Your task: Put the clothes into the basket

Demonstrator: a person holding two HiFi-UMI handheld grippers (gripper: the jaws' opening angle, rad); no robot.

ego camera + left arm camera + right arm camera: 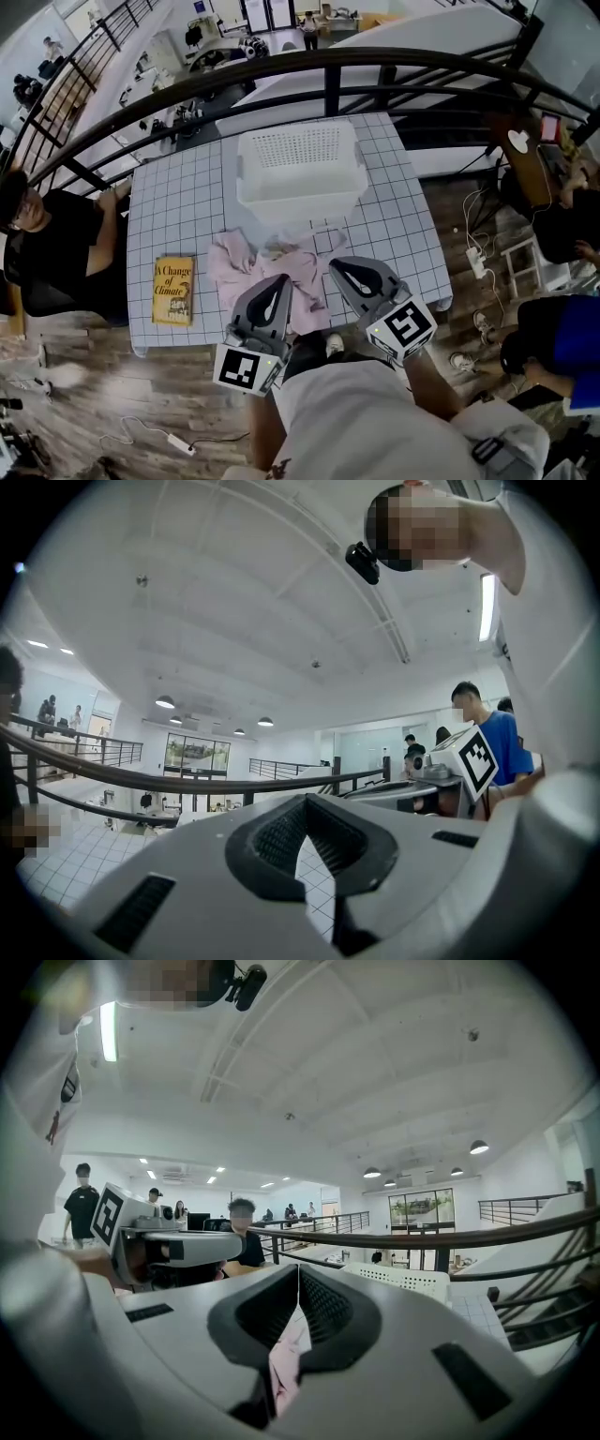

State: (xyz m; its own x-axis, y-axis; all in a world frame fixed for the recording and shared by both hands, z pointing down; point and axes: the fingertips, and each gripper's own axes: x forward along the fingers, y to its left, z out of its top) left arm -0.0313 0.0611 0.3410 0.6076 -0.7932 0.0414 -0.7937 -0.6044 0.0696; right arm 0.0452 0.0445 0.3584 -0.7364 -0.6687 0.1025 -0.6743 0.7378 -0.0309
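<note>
A heap of pink clothes (246,267) lies on the checked table (178,206) near its front edge. Behind it stands the white slatted basket (300,178), with nothing visible inside. Both grippers are held close to my body, above the table's front edge. The left gripper (284,279) is over the clothes' near side, its jaws shut and empty (302,801). Beside it, the right gripper (333,264) is shut too (298,1269). Pink cloth (286,1363) shows through the slot under the right gripper's tips, down on the table. The basket (403,1281) sits ahead of it.
A yellow book (173,289) lies at the table's left front. A black railing (328,70) curves behind the table. A person in black (56,234) sits at the left. Other people (553,337) and a cable are on the floor side at the right.
</note>
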